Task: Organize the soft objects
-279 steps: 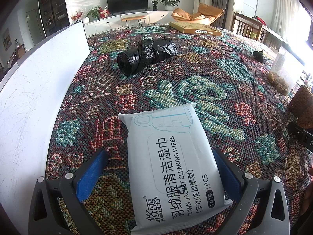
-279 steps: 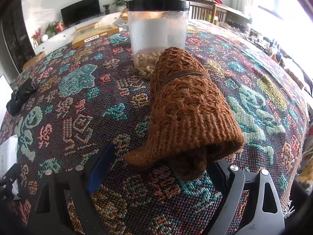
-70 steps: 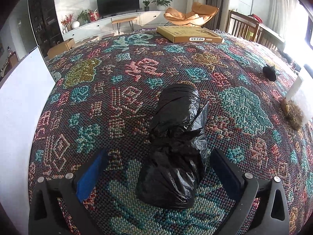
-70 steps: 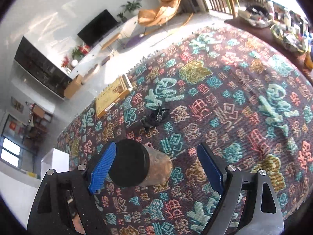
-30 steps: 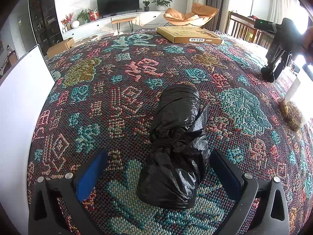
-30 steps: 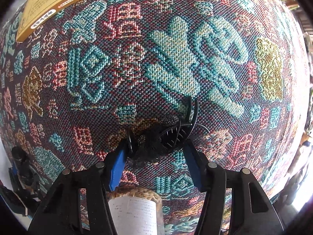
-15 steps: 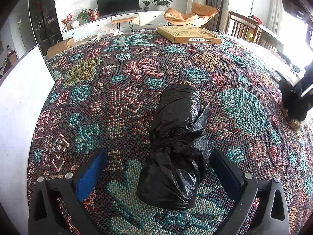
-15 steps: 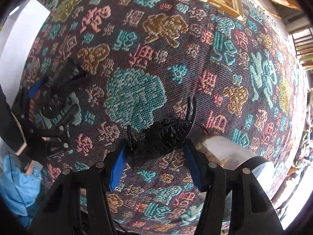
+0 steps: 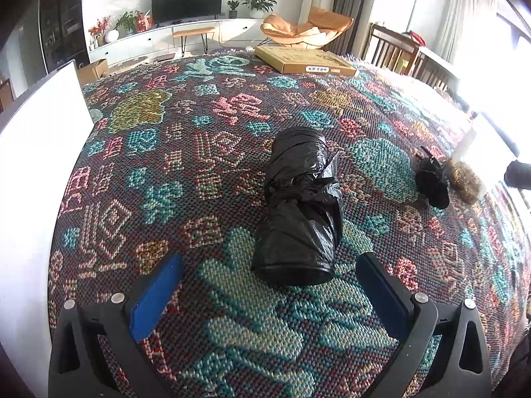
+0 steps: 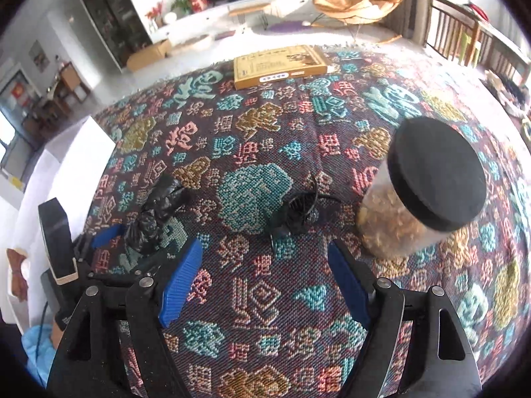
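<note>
2 tools are over the patterned tabletop (image 9: 205, 152), and neither grips anything. The left tool (image 9: 268, 293) has its blue pads spread wide, with the rolled black plastic bag (image 9: 300, 212) lying just ahead of them, its near end short of the gap; I take that as a line-up for a grasp along the roll's narrow width. The right tool (image 10: 265, 282) is opening, nothing between its pads, and the black hair claw clip (image 10: 298, 214) lies on the cloth just ahead of it, just beside the black-lidded jar (image 10: 428, 195) toward the right edge. That looks like a deliberate set-down, gathering small items near the jar.

Half a second ago the clip was clamped in the right tool above the cloth; now it rests free. The bag and the flat cardboard box (image 10: 278, 63) at the far edge have not shifted.
</note>
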### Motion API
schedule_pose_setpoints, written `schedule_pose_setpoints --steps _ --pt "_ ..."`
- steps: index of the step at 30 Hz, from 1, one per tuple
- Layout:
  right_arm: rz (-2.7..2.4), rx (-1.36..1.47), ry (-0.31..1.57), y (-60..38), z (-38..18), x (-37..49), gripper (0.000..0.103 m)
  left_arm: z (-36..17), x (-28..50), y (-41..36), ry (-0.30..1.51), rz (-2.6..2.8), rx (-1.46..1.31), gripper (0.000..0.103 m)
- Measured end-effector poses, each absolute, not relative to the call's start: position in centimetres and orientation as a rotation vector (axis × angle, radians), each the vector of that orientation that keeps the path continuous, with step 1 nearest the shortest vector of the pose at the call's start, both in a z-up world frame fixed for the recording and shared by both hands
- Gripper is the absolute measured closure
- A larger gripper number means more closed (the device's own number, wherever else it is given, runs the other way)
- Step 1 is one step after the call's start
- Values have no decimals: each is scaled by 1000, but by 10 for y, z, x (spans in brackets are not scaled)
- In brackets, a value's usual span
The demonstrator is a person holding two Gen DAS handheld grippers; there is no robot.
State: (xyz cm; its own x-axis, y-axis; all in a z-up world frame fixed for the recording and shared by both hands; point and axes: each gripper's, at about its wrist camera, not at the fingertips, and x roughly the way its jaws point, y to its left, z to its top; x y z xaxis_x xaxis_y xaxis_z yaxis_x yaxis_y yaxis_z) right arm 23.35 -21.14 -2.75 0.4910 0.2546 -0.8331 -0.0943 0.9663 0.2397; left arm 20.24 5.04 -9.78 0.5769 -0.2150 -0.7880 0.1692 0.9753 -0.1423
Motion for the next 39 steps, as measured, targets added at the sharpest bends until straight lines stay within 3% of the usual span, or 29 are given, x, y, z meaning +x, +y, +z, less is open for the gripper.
schedule_pose_setpoints --steps 6,10,11,13,14,15,20,26,33,39 --pt "92 473 1077 -228 -91 252 22 -84 212 35 894 -246 35 0" --pt "4 424 1053 -204 -98 289 22 -92 232 19 927 -230 107 6" --pt "-54 384 1055 -197 -100 296 22 -95 235 17 938 -226 119 12" --pt "-122 378 1050 -199 -105 298 27 -101 240 15 955 -208 141 37" --pt "-143 372 1037 -201 -104 296 36 -99 240 18 943 -226 110 51" --pt "-140 368 1033 -202 -104 295 54 -98 239 22 944 -227 82 64" --pt "-14 392 1001 -212 -93 276 54 -87 222 45 943 -231 -81 65" --pt "167 344 905 -187 -28 236 54 -41 176 75 877 -265 -305 65" --pt "511 238 816 -64 59 190 54 39 105 159 746 -180 -345 65" --pt "771 130 837 60 74 154 54 56 46 262 758 121 -212 65"
